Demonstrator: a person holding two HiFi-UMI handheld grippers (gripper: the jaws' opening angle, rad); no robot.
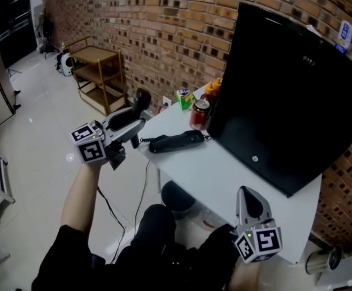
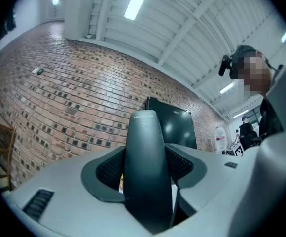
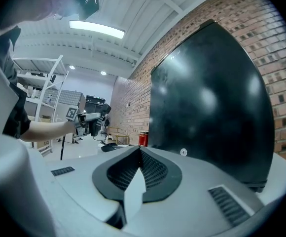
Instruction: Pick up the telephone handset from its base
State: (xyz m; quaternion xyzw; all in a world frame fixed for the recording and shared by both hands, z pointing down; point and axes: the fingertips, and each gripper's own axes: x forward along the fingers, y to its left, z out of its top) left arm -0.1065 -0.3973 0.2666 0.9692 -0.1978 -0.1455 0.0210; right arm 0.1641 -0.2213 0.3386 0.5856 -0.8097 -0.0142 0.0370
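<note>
My left gripper [image 1: 133, 117] is shut on the black telephone handset [image 1: 142, 99] and holds it in the air off the left edge of the white table [image 1: 224, 174]. In the left gripper view the handset [image 2: 144, 167] stands upright between the jaws, its tip above them. The slim black base [image 1: 177, 141] lies on the table near that edge, with a coiled cord [image 1: 144, 140] at its left end. My right gripper [image 1: 247, 190] rests low over the table's near side, shut with nothing in it; its pads [image 3: 133, 167] meet at the tips.
A large black monitor [image 1: 285, 102] fills the back right of the table. A red can [image 1: 199, 114] and a green packet [image 1: 184, 99] stand by the brick wall behind the base. A wooden shelf cart [image 1: 100, 77] stands on the floor at left.
</note>
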